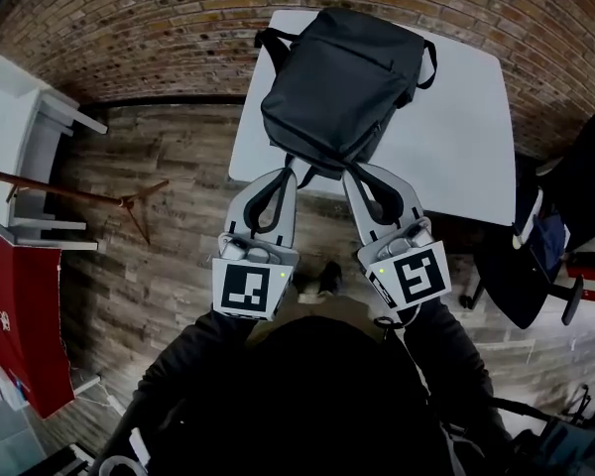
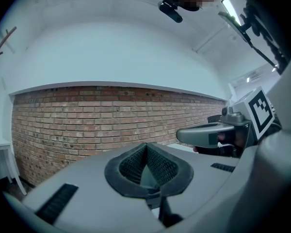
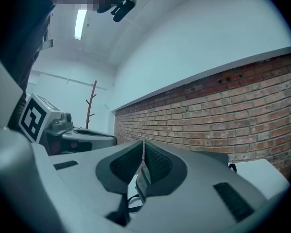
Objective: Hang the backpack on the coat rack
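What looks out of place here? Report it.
Nothing spilled or damaged. The black fabric backpack lies skewed on the white table, its straps clamped in the left gripper and right gripper.

The backpack (image 1: 342,82) lay on the counter (image 1: 456,137), toward its near left corner, with the brick wall (image 1: 178,28) behind. My left tongs (image 1: 286,173) and right tongs (image 1: 354,171) sat side by side, clamped onto its near end. The coat rack (image 1: 99,198) stood well off left, and a chair (image 1: 535,266) stood beside the counter's right.
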